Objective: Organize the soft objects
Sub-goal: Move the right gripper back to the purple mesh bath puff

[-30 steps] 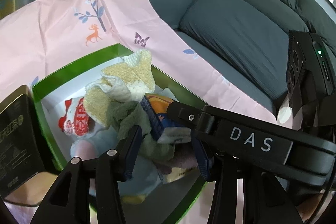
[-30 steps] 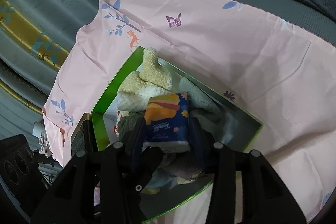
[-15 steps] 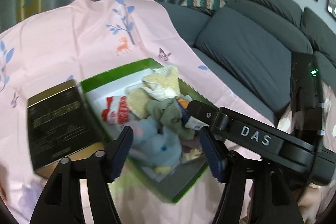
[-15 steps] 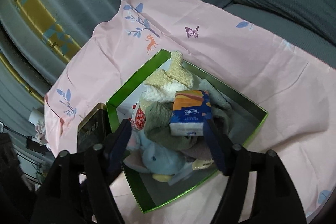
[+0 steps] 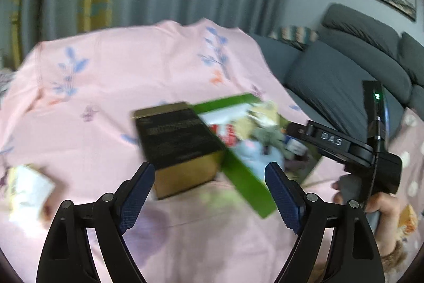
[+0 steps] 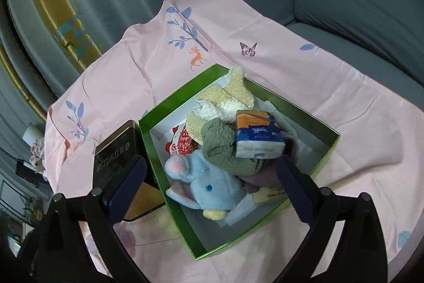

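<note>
Your right gripper [image 6: 212,184] hangs above the one green box [image 6: 328,147], its jaws opening wide with nothing pressed between the pads. The tissue pack [image 6: 258,134] that sat between those pads a second ago now lies free on top of the pile, just ahead of the right-hand finger, tilted, its long axis running across your view and its blue printed face towards you. Under it you can count one blue plush elephant [image 6: 209,188] with its head towards your left finger, one green towel [image 6: 225,147], one cream towel [image 6: 230,94] and a red-and-white item [image 6: 182,145]. One black tin [image 6: 116,150] stands touching the box's left wall. Your left gripper [image 5: 209,192] has pulled back from the box and its jaws are opening, empty, over the pink cloth [image 5: 92,86].
</note>
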